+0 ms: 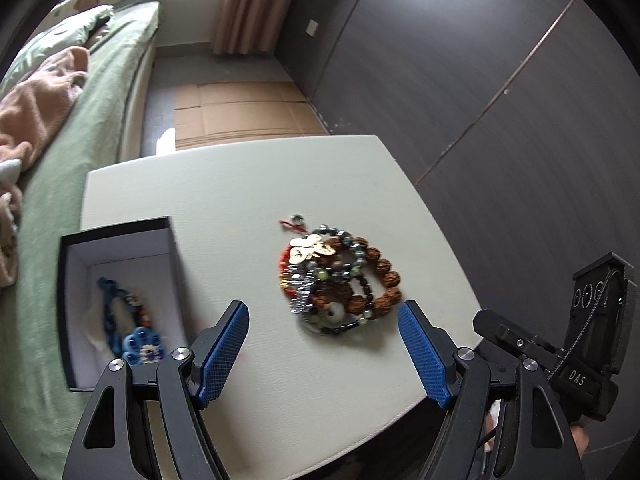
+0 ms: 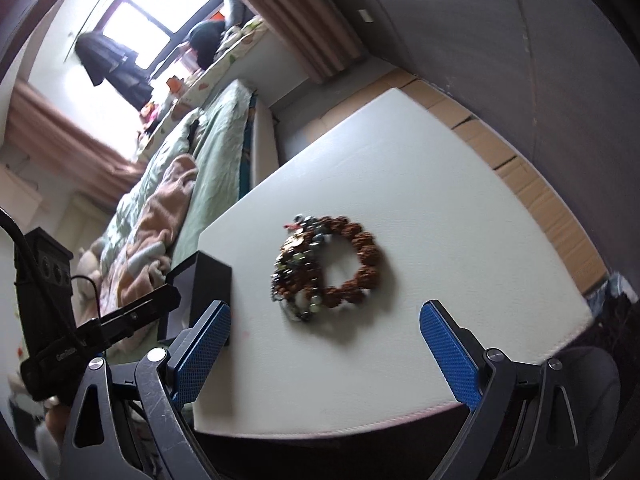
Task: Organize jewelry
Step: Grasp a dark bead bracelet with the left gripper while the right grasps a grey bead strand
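Note:
A pile of bead bracelets (image 1: 336, 280), brown, dark and red with gold charms, lies on the white table (image 1: 240, 184). It also shows in the right wrist view (image 2: 324, 268). A black box with white lining (image 1: 120, 280) stands at the table's left and holds a blue bracelet (image 1: 132, 328); the box's dark side shows in the right wrist view (image 2: 204, 288). My left gripper (image 1: 324, 320) is open and empty, just in front of the pile. My right gripper (image 2: 326, 320) is open and empty, a little nearer than the pile.
A bed with green sheets (image 1: 80, 128) and a pink blanket (image 1: 36, 104) runs along the table's left side. Flattened cardboard (image 1: 240, 112) lies on the floor beyond the table. A dark wardrobe wall (image 1: 480, 80) is on the right.

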### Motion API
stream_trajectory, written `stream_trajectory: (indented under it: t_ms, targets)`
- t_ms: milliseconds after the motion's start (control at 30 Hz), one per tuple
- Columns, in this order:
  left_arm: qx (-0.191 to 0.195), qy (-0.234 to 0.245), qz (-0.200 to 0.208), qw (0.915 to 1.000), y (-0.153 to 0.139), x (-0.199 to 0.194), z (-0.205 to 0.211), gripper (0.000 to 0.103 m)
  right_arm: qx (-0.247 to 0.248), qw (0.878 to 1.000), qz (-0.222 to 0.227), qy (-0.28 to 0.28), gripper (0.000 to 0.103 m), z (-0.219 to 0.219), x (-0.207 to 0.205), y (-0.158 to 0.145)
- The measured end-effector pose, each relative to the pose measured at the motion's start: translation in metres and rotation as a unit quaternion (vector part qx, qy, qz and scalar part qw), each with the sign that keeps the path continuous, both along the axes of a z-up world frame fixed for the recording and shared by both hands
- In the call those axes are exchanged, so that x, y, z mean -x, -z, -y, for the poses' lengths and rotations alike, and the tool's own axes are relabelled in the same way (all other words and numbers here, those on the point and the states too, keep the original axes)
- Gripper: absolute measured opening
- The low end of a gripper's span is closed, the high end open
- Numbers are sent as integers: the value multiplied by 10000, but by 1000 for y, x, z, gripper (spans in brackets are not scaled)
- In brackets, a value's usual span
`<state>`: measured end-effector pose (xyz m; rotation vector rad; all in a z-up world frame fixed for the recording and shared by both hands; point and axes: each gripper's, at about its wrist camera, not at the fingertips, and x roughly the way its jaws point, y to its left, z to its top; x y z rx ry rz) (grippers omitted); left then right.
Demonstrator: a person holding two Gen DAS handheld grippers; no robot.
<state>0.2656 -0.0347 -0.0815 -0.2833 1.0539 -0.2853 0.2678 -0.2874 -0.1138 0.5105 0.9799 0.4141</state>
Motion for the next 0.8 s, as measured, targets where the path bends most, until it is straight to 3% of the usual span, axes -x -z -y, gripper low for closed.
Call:
stream_trajectory:
  t_ms: [67,267,400,500,600,667,800]
  targets:
    - [55,19,-56,10000,2,-4,7,76,-101,9999,-9,130,96,12,1,3]
    - [392,106,-308,9987,9,-16,32,53,-202,9993,-140,277,87,28,-1,15]
    - [357,46,-536,9979,18,-27,50,38,-355,9985,-303,269,70,32,-5,27]
    - [291,-17,-653,9974,25,-34,57,34,-352,9985,-325,257,63,32,-6,30]
    - [96,-102,-748,9971,30,-41,63,33,-373,9983,-365,261,61,32,-8,33]
    - [-355,-149,-751,9964,32,-44,72,33,-378,9980,-406,292,61,32,-9,36]
    - [-864,-151,-761,9932,38,-46,85,28,-347,9978,-470,314,61,32,-11,39]
